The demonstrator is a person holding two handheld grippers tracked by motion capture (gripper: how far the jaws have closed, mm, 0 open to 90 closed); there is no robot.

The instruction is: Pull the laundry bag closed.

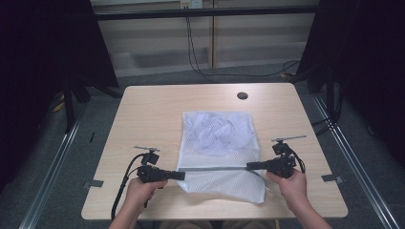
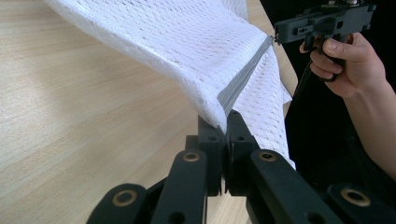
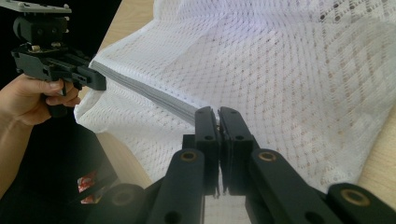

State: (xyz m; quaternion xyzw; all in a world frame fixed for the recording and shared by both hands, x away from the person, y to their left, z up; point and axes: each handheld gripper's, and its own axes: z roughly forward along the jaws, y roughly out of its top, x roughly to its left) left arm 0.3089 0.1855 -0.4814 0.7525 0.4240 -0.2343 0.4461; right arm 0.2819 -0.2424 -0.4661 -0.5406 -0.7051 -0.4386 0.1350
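Observation:
A white mesh laundry bag (image 1: 219, 143) with pale cloth inside lies on the wooden table (image 1: 153, 109). A grey zipper band (image 1: 215, 168) runs across its near part, stretched taut between the two grippers. My left gripper (image 1: 181, 175) is shut on the bag's left end of the band (image 2: 243, 84), seen close in the left gripper view (image 2: 226, 122). My right gripper (image 1: 249, 166) is shut on the band's right end, seen close in the right gripper view (image 3: 217, 115). The near flap of mesh (image 3: 299, 84) hangs below the band toward the table's front edge.
A small dark round hole (image 1: 242, 95) sits at the table's far side. Metal brackets (image 1: 93, 183) stick out at the table's left and right edges. Black curtains and floor rails flank the table; cables trail on the floor behind.

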